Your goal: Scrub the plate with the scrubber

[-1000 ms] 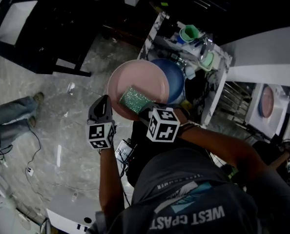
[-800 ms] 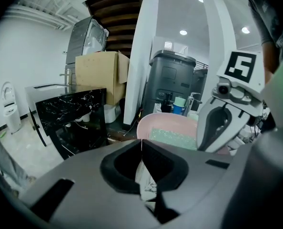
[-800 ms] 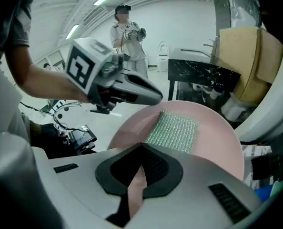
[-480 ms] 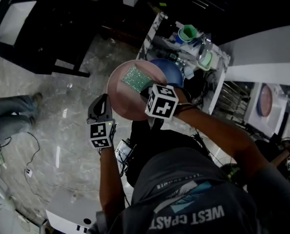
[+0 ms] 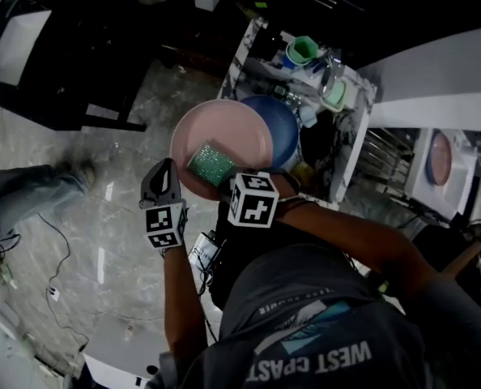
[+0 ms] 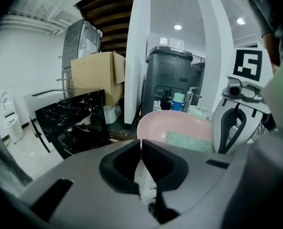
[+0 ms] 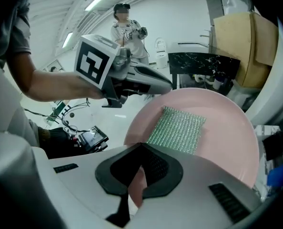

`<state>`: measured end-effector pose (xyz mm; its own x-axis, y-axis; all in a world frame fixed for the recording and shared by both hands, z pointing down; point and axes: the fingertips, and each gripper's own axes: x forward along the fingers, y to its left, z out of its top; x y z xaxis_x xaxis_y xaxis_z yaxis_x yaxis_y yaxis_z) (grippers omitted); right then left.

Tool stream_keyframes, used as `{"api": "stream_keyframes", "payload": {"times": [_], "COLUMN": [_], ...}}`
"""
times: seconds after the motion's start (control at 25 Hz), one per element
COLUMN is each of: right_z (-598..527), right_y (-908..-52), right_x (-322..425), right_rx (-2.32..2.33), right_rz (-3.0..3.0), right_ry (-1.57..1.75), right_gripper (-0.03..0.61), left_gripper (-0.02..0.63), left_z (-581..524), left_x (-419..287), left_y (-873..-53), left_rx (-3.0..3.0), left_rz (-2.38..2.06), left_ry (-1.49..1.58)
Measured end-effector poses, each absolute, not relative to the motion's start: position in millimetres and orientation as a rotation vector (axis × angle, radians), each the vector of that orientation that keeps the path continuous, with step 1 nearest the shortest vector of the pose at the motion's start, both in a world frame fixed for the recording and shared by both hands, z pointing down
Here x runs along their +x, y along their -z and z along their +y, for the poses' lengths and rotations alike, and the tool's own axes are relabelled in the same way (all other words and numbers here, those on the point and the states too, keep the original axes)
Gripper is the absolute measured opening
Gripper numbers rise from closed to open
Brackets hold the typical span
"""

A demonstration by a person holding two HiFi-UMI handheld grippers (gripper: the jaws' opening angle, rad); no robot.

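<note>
Mid-scrub, I judge — more passes due | left tool (image 6: 141,144) clamps plate (image 5: 232,128) rim | right tool (image 7: 141,152) pinches scrubber (image 5: 210,164) on it

Dark grey T-shirt (image 5: 305,318), white lettering

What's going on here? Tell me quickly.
A person is scrubbing a pink plate with two handheld grippers. The left gripper is clamped on the plate's rim and holds it up. The right gripper grips a green scrubber that lies flat on the plate's face. A blue dish shows just behind the plate.
</note>
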<state>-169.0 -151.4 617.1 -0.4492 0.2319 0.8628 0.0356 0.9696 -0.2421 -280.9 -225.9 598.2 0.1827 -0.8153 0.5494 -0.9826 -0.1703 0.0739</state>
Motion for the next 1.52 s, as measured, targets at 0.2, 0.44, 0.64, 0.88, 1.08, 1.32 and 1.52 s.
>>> {"api": "stream_keyframes", "payload": {"times": [0.2, 0.44, 0.64, 0.88, 1.08, 1.32, 1.52], "right_z": [-176.1, -206.2, -229.8, -257.7, -275.1, -277.4, -264.9], "right_y": [-608.9, -576.1, -547.7, -522.7, -513.0, -518.3, -540.9], "right_x": [-190.6, -166.3, -132.8, -72.4, -5.2, 82.8, 153.0], "right_rx": [-0.127, 0.01, 0.145, 0.336, 0.504, 0.705, 0.831], "right_rz": [-2.09, -2.167, -2.203, -2.211, -2.167, -2.09, -2.005], "right_ry": [-0.172, -0.12, -0.094, -0.094, -0.127, -0.222, -0.308], "right_gripper": [0.027, 0.027, 0.026, 0.026, 0.026, 0.026, 0.026], "left_gripper": [0.005, 0.005, 0.005, 0.005, 0.005, 0.005, 0.005], "left_z": [-224.9, -222.4, -225.9, -233.2, -235.9, -242.7, -245.6], "left_x": [-281.3, -294.1, -295.5, -276.1, -256.9, -226.7, -199.4], "left_y": [-599.2, -589.0, -563.5, -531.8, -514.6, -493.6, -488.9], "left_rx": [2.039, 2.022, 2.057, 2.132, 2.174, 2.24, 2.283], "left_rz": [-1.691, -1.737, -1.771, -1.776, -1.764, -1.743, -1.708], "left_ry": [-0.573, -0.568, -0.553, -0.542, -0.55, -0.555, -0.557]}}
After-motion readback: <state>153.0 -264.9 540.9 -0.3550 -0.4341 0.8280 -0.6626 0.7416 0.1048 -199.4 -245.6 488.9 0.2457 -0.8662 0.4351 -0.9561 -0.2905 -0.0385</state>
